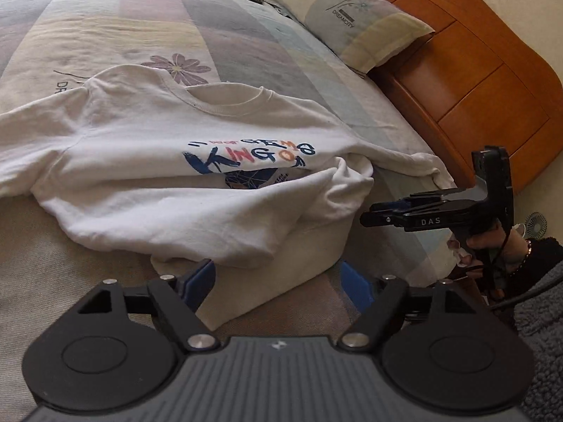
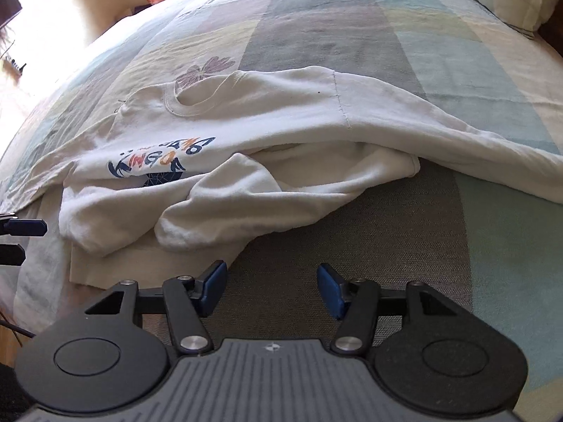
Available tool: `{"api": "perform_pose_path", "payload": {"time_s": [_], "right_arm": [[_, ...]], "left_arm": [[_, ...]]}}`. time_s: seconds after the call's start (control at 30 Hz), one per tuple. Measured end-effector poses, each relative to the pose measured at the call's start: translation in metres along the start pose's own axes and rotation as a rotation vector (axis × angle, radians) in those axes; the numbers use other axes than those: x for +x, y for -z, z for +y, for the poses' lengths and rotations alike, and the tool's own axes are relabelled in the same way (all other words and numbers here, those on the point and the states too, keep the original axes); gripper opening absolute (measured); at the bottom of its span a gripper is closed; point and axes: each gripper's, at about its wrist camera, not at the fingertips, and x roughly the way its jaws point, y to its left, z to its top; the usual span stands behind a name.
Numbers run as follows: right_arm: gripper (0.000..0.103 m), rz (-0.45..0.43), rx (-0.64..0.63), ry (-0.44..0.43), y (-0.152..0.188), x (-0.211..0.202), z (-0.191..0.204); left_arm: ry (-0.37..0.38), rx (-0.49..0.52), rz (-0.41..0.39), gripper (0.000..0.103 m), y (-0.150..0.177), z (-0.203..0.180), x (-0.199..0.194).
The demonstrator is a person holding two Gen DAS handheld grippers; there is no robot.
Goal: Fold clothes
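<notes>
Right tongs [image 1: 366,218] beside the sweatshirt [image 1: 147,147], left view only.

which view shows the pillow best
The left wrist view: the pillow lies whole against the wooden headboard, its flower print readable. The right wrist view catches only a corner of it at the top right edge.

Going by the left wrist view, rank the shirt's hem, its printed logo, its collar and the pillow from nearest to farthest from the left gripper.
1. Hem, between the left gripper's blue pads.
2. Printed logo, mid-shirt.
3. Collar, beyond it.
4. Pillow, far right by the headboard.
</notes>
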Motion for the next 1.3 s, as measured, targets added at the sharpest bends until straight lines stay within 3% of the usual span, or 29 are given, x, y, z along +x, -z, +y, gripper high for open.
{"api": "perform_pose_path", "payload": {"time_s": [0.13,0.3,0.47,0.63,0.73,0.9,1.0,1.13,1.3], "right_arm": [[0.044,-0.001,-0.127,-0.060,-0.019,0.010,-0.015],[0.044,-0.067,-0.205,-0.167,-0.058,0.017,-0.026],[0.044,-0.090,-0.183,-0.244,-0.092,0.041,-0.032],[0.044,-0.089,-0.130,-0.302,-0.109,0.056,-0.039],[0.046,-0.095,-0.078,-0.349,-0.103,0.046,-0.049],[0.062,-0.130,0.035,-0.424,-0.073,0.016,-0.072],[0.063,-0.106,0.131,-0.484,-0.048,0.017,-0.089],[0.063,-0.061,0.229,-0.503,-0.026,0.030,-0.100],[0.063,-0.096,0.261,-0.538,-0.025,0.045,-0.097]], "left_arm": [[-0.078,-0.054,-0.069,0.078,-0.016,-0.007,0.027],[-0.199,-0.126,-0.160,0.078,-0.051,0.014,0.050],[-0.311,-0.144,-0.151,0.078,-0.074,0.028,0.080],[-0.332,-0.169,-0.167,0.078,-0.071,0.019,0.074],[-0.368,-0.160,-0.191,0.078,-0.056,0.004,0.050],[-0.359,-0.263,-0.238,0.078,-0.013,-0.002,0.014],[-0.354,-0.326,-0.266,0.078,0.012,-0.006,-0.007],[-0.354,-0.365,-0.226,0.076,0.035,0.012,0.015],[-0.308,-0.333,-0.297,0.076,0.032,0.020,0.032]]}}
